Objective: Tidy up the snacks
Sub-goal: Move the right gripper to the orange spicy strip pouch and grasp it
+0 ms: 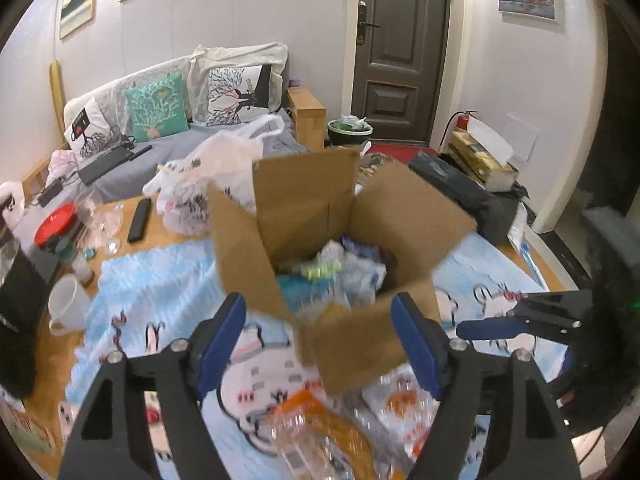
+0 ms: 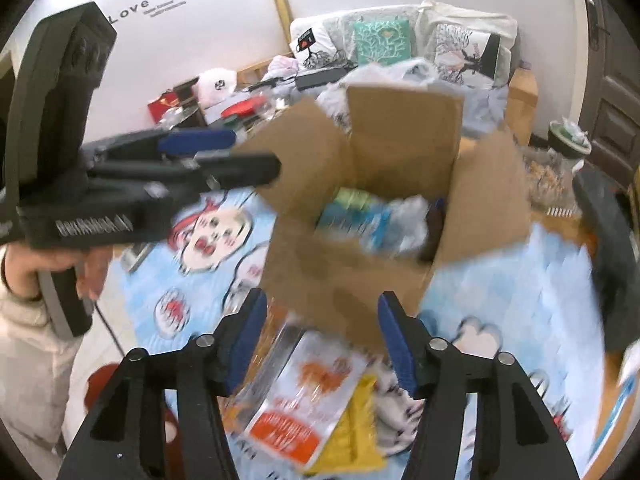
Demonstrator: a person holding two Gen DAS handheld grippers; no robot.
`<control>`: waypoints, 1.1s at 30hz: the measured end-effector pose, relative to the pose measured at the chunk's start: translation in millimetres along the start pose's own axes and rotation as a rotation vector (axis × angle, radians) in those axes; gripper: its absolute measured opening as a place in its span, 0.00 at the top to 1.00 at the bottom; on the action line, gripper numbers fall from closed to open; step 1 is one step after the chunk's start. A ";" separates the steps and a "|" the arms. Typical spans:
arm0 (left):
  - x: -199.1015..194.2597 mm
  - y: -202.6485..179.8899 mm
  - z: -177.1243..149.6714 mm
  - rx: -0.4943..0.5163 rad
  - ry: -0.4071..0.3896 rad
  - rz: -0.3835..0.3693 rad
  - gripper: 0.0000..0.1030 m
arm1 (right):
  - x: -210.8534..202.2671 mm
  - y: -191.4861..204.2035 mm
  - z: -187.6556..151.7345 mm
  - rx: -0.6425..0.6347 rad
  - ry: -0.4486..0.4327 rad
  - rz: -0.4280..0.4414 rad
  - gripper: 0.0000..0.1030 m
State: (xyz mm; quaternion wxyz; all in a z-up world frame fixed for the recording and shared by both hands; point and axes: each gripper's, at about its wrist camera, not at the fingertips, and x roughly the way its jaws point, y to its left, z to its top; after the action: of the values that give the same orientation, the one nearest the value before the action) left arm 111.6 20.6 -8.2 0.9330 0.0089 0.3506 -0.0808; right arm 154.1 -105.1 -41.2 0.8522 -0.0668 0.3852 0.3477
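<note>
An open cardboard box stands on a blue cartoon-print cloth, with several snack packets inside. It also shows in the right wrist view. My left gripper is open and empty, just before the box's near corner. More snack packs lie on the cloth below it. My right gripper is open and empty, above an orange-and-white snack bag and a yellow pack. The right gripper shows in the left wrist view, and the left gripper in the right wrist view.
A white plastic bag sits behind the box. A remote, a red bowl, glassware and a white cup stand at the table's left. A sofa with cushions is behind. Dark bags and books lie at right.
</note>
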 end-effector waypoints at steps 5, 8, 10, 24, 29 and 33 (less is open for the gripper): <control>-11.5 4.9 -60.6 -0.016 0.001 0.009 0.17 | 16.0 13.9 -54.6 0.019 0.014 -0.004 0.32; -9.8 11.9 -88.6 -0.059 0.021 0.007 0.17 | 30.8 18.9 -77.8 0.031 0.040 -0.014 0.31; -11.1 14.7 -104.2 -0.082 0.023 -0.005 0.17 | 40.2 21.8 -90.7 0.027 0.050 -0.051 0.30; -19.5 13.0 -121.2 -0.106 -0.003 -0.028 0.17 | 57.7 27.1 -106.9 -0.032 0.033 -0.266 0.39; -20.5 12.4 -121.1 -0.108 -0.005 -0.029 0.17 | 50.0 19.2 -109.7 -0.021 0.030 -0.262 0.40; -20.1 9.5 -119.7 -0.104 -0.005 -0.030 0.17 | 38.7 12.1 -110.4 0.001 0.004 -0.253 0.62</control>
State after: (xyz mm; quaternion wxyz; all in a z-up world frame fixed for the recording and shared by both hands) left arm 20.1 41.6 -85.7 0.9317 -0.0450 0.3522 -0.0766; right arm 96.8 -117.3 -143.2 0.8886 -0.1152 0.3753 0.2373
